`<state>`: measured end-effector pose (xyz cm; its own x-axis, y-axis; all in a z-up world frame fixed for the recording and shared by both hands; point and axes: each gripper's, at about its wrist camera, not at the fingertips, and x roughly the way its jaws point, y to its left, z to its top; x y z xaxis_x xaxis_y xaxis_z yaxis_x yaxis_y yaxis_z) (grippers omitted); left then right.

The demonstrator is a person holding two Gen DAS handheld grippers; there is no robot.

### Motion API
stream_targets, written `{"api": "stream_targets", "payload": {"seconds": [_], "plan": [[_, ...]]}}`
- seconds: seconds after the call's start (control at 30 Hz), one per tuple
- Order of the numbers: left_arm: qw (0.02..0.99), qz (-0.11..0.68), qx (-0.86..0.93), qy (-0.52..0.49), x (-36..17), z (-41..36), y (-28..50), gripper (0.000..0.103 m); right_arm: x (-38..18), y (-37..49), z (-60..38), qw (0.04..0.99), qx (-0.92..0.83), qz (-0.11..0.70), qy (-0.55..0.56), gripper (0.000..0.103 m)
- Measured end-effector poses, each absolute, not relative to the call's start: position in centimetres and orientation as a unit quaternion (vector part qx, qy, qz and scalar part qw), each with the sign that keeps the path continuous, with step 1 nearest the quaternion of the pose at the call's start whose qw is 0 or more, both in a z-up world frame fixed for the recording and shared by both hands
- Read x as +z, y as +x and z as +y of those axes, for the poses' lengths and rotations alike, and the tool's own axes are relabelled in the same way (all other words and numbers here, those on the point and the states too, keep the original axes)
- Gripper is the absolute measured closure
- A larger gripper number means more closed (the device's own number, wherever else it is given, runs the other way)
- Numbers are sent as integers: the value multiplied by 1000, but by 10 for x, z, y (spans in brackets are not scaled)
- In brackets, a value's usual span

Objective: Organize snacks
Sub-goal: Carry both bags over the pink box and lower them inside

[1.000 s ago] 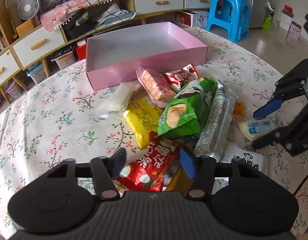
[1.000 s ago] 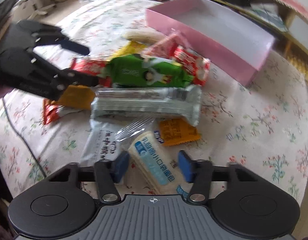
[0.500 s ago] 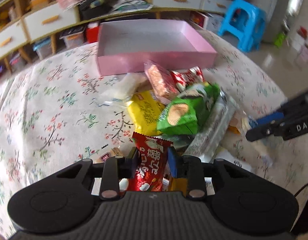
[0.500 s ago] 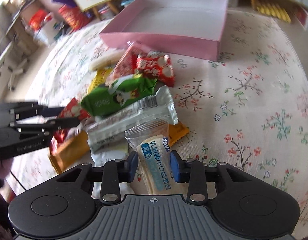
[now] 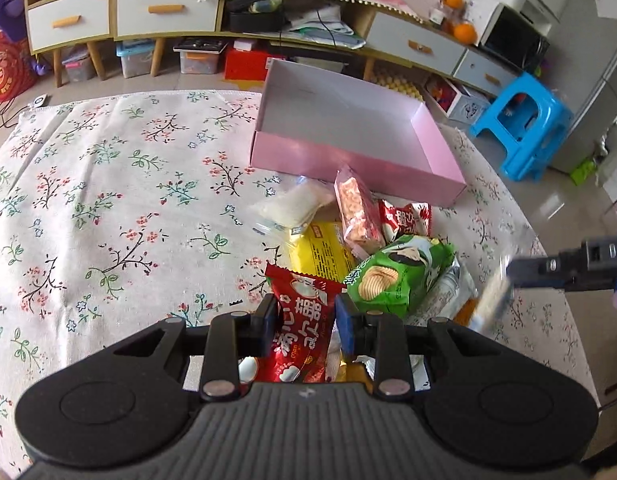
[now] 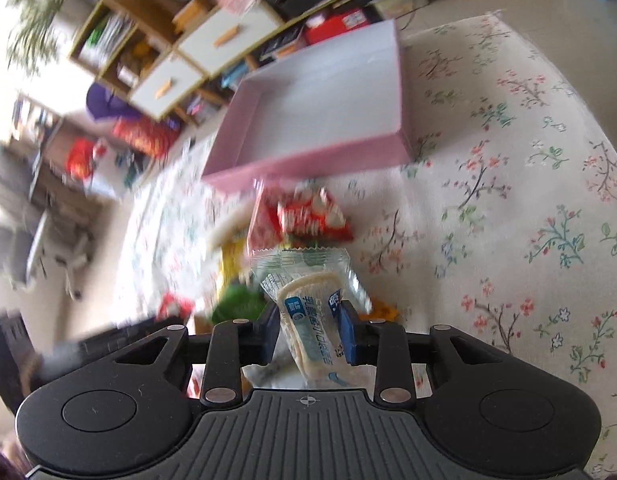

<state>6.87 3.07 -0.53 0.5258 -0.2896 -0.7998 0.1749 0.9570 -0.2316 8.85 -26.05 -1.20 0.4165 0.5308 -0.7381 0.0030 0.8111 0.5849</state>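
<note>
My left gripper (image 5: 305,312) is shut on a red snack packet (image 5: 300,286), held just above the snack pile. The pile holds a green packet (image 5: 396,276), a yellow packet (image 5: 324,250), a pink bar (image 5: 356,216) and more, just in front of the empty pink box (image 5: 348,168). My right gripper (image 6: 308,320) has its jaws closing, pads pressing a white-and-blue wrapped snack (image 6: 304,284) held above the pile, with the pink box (image 6: 308,160) beyond it. In the left wrist view the right gripper (image 5: 512,272) comes in from the right edge, its packet blurred.
A floral tablecloth (image 5: 108,200) covers the table, bare to the left of the pile. Low cabinets with drawers (image 5: 148,12) and storage bins stand behind the table. A blue stool (image 5: 520,120) is on the floor at the right. The right wrist view is motion-blurred.
Both grippers went from open around their packets to shut on them. Each then rose off the pile with its packet while rolling at the wrist.
</note>
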Motion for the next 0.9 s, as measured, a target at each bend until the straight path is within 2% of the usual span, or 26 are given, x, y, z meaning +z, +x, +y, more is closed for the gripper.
{"api": "stream_targets", "payload": {"seconds": [0.9], "plan": [[875, 457, -102, -124, -1, 34, 82, 75, 28, 140, -271, 843, 111, 389, 355, 77]]}}
